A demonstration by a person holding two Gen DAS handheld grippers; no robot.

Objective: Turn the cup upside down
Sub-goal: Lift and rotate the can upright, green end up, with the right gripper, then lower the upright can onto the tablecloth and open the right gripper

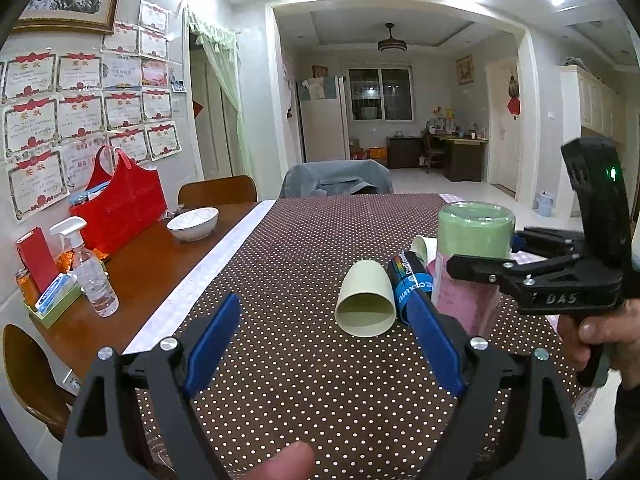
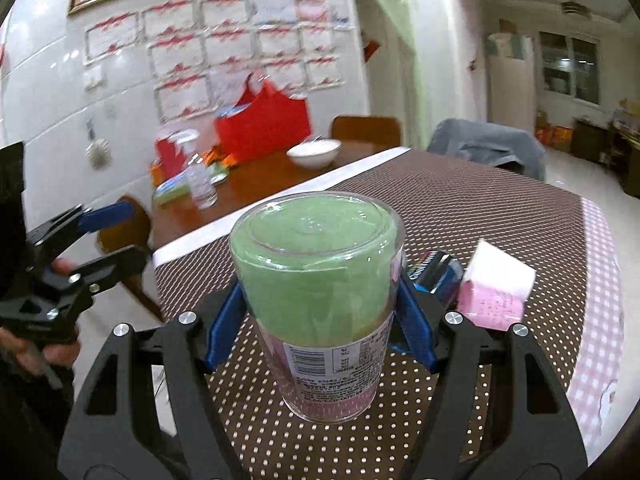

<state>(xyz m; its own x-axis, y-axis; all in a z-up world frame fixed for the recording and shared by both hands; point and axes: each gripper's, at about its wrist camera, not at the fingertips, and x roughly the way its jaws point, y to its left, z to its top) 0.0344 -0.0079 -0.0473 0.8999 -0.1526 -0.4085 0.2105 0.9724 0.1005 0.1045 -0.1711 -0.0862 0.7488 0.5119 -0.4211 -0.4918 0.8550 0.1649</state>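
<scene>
A clear plastic cup (image 2: 320,296) with a green and pink lining and a barcode label stands mouth down on the dotted brown tablecloth (image 2: 500,208). My right gripper (image 2: 320,304) has its blue pads (image 2: 416,324) against both sides of the cup. The cup also shows in the left wrist view (image 1: 472,252), with the right gripper (image 1: 476,256) reaching in from the right. My left gripper (image 1: 324,316) is open and empty, low over the cloth, in front of a pale paper cup (image 1: 366,300) lying on its side.
A blue-labelled can (image 1: 410,284) lies between the two cups, with a second pale cup (image 1: 424,248) behind it. A pink and white carton (image 2: 496,288) lies right of the clear cup. A white bowl (image 1: 193,223), spray bottle (image 1: 90,268) and red bag (image 1: 120,204) stand on the wooden table at left.
</scene>
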